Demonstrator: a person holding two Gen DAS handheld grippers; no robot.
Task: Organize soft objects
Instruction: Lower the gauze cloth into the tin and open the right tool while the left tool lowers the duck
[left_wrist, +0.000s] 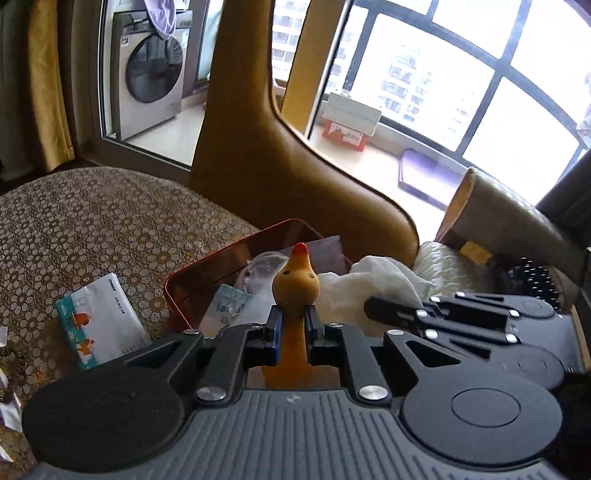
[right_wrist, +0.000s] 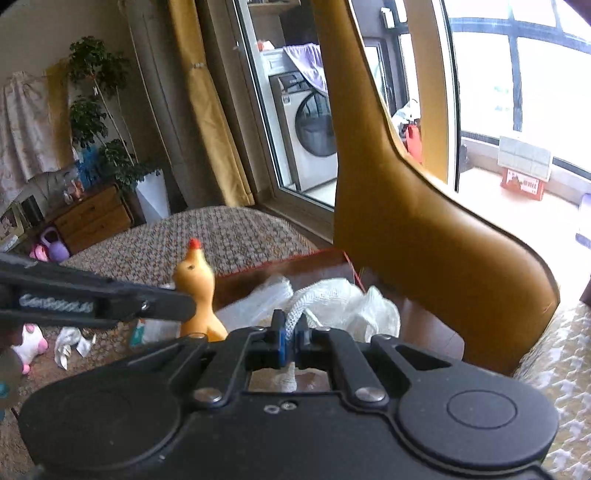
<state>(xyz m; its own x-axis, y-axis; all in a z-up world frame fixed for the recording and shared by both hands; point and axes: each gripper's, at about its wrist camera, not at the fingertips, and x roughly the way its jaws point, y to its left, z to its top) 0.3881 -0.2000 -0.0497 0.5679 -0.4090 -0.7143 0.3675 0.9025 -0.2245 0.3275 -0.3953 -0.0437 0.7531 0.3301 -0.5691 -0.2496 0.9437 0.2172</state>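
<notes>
Clamping the neck of a yellow rubber chicken (left_wrist: 295, 282), the left gripper (left_wrist: 294, 325) is holding the toy upright in the left wrist view, its blue-padded jaws pressing both sides of the neck, the red-combed head sticking up above the fingers. Just beyond it, a red-rimmed tray (left_wrist: 177, 280) is sitting on the patterned tablecloth (left_wrist: 92, 229), holding a clear plastic bag and a light blue packet (left_wrist: 231, 304). A tissue pack (left_wrist: 101, 319) is lying on the cloth left of the tray. At right, the right gripper (left_wrist: 373, 308) is reaching into a white mesh cloth (left_wrist: 373, 278) over the tray's right side. A tan chair back (left_wrist: 266, 155) is rising behind the tray.

Showing in the right wrist view, the right gripper (right_wrist: 290, 328) is pinching a twisted strand of the white mesh cloth (right_wrist: 332, 299) between closed jaws, the bulk bunching over the tray (right_wrist: 280, 267). The left gripper (right_wrist: 173, 306) is crossing in from the left, gripping the chicken (right_wrist: 195, 284). A pink plush toy (right_wrist: 31, 347) is lying at far left.
</notes>
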